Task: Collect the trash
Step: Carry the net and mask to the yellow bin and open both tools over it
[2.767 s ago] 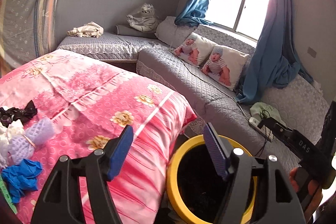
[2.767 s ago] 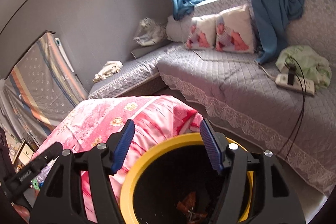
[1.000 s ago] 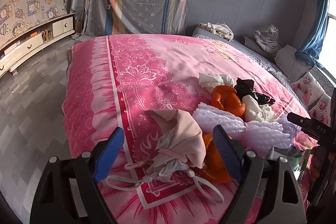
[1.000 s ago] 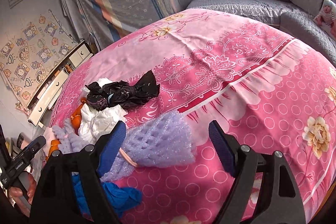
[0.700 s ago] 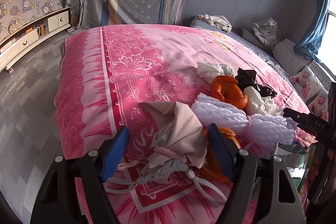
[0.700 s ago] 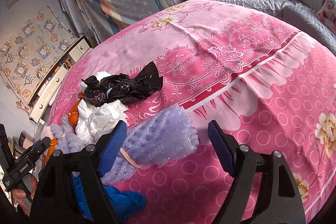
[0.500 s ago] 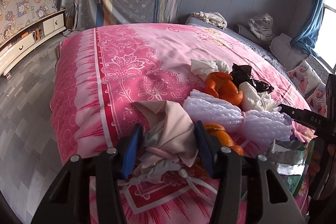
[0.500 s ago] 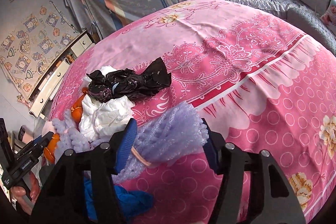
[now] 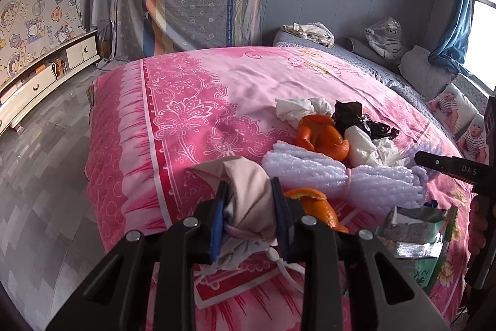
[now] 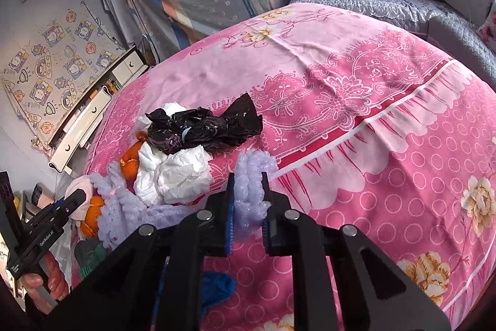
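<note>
Both grippers had closed since: left gripper [image 9: 249, 214] pinched the soft beige bag [image 9: 248, 191]; right gripper [image 10: 246, 203] squeezed light, springy foam netting [image 10: 251, 185].

A bed [image 9: 192, 101] under a pink flowered cover carries a heap of trash near one edge: a beige cloth [image 9: 248, 191], purple foam [image 9: 334, 176], orange peel [image 9: 322, 135], white tissue [image 10: 173, 172], a black bag [image 10: 201, 129], a foil wrapper [image 9: 415, 234] and a blue glove [image 10: 217, 287]. The items lie bunched, touching one another.
</note>
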`<state>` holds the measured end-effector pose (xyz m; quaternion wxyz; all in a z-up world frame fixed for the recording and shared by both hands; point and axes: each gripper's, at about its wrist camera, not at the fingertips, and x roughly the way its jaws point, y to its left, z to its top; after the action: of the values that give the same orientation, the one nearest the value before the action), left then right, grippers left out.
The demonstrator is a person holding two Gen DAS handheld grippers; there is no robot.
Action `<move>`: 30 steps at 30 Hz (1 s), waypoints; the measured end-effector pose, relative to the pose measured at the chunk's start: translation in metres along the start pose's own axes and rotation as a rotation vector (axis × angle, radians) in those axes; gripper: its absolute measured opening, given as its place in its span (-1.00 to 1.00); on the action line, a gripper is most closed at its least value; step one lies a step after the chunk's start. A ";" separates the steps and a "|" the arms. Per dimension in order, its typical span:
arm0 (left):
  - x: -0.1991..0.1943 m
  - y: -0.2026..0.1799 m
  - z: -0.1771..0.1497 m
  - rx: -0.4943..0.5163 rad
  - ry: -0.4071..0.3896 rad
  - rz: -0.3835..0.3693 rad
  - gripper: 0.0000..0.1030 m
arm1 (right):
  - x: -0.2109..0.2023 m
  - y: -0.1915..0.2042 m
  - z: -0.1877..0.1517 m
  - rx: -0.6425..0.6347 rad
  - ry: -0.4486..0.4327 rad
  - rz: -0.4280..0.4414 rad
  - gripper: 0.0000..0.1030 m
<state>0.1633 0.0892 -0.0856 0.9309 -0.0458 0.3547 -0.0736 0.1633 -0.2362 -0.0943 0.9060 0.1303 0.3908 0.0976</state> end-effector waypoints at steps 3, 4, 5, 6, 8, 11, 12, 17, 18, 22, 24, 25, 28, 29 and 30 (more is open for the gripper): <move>-0.009 0.000 0.003 -0.001 -0.020 0.007 -0.50 | -0.010 -0.001 0.002 0.010 -0.020 0.008 -0.77; -0.013 0.001 0.004 -0.004 -0.028 0.010 -0.50 | -0.014 -0.001 0.003 0.010 -0.028 0.010 -0.77; -0.016 0.002 0.005 -0.008 -0.034 0.011 -0.50 | -0.017 -0.001 0.004 0.012 -0.037 0.012 -0.77; -0.020 0.002 0.006 -0.013 -0.042 0.012 -0.50 | -0.022 -0.001 0.005 0.016 -0.047 0.015 -0.77; -0.029 0.004 0.009 -0.022 -0.062 0.013 -0.50 | -0.031 -0.002 0.007 0.022 -0.066 0.022 -0.77; -0.042 0.002 0.014 -0.029 -0.090 0.011 -0.50 | -0.050 -0.002 0.010 0.022 -0.104 0.028 -0.77; -0.046 0.000 0.016 -0.026 -0.101 0.010 -0.50 | -0.057 -0.001 0.011 0.020 -0.119 0.028 -0.77; -0.074 -0.019 0.026 0.002 -0.168 -0.012 -0.50 | -0.099 -0.001 0.015 0.022 -0.203 0.039 -0.77; -0.080 -0.023 0.028 0.006 -0.180 -0.022 -0.50 | -0.107 -0.001 0.015 0.021 -0.221 0.035 -0.77; -0.104 -0.045 0.036 0.027 -0.233 -0.071 -0.50 | -0.148 -0.003 0.012 0.011 -0.296 0.028 -0.77; -0.116 -0.059 0.038 0.047 -0.261 -0.092 -0.50 | -0.170 -0.006 0.010 0.012 -0.340 0.013 -0.77; -0.121 -0.066 0.039 0.057 -0.275 -0.105 -0.50 | -0.180 -0.008 0.009 0.013 -0.357 0.009 -0.77; -0.136 -0.088 0.041 0.074 -0.301 -0.154 -0.50 | -0.212 -0.017 0.002 0.019 -0.408 -0.013 -0.77; -0.140 -0.097 0.042 0.083 -0.309 -0.172 -0.50 | -0.222 -0.020 0.000 0.020 -0.426 -0.023 -0.77; -0.144 -0.105 0.043 0.092 -0.317 -0.190 -0.50 | -0.232 -0.023 -0.003 0.019 -0.444 -0.033 -0.77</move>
<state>0.0752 0.0117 0.0547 0.9651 -0.0477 0.1942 -0.1692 0.0058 -0.3224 0.0551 0.9700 0.1506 0.1848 0.0479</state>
